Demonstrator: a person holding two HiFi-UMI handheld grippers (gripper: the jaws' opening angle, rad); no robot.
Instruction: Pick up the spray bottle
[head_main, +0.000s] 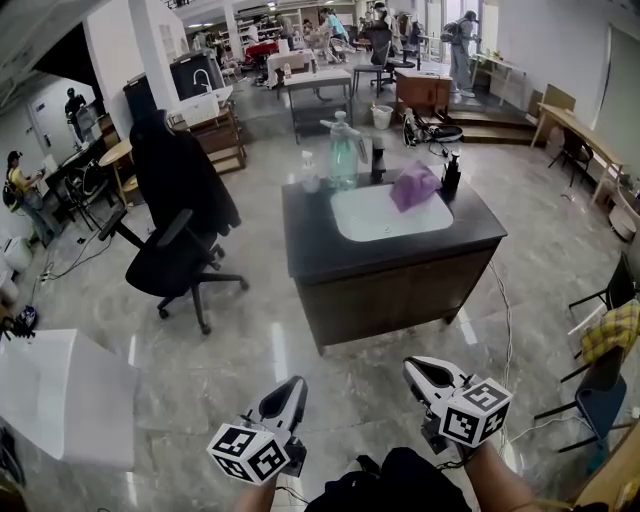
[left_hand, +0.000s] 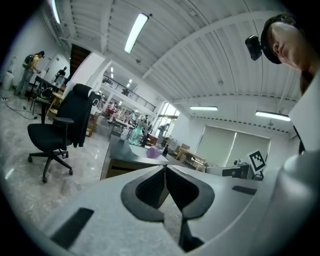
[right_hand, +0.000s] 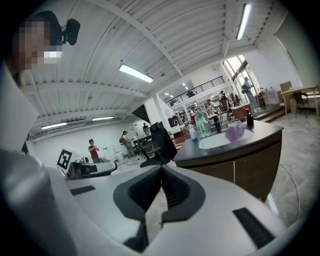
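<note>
The spray bottle (head_main: 342, 150) is translucent green with a white trigger head. It stands at the back edge of a dark cabinet top (head_main: 310, 240), behind the white sink (head_main: 385, 212). It shows small and far off in the left gripper view (left_hand: 136, 134) and in the right gripper view (right_hand: 202, 125). My left gripper (head_main: 290, 390) and right gripper (head_main: 420, 372) hover low over the floor, well short of the cabinet. Both point toward it. Each has its jaws shut with nothing between them, as seen in the left gripper (left_hand: 165, 167) and right gripper (right_hand: 161, 168) views.
A purple cloth (head_main: 413, 186), a dark bottle (head_main: 451, 175), a small clear bottle (head_main: 310, 172) and a black faucet (head_main: 378, 160) share the cabinet top. A black office chair (head_main: 175, 250) stands to its left, a white table (head_main: 60, 395) lies near left, and chairs (head_main: 605, 340) stand at the right.
</note>
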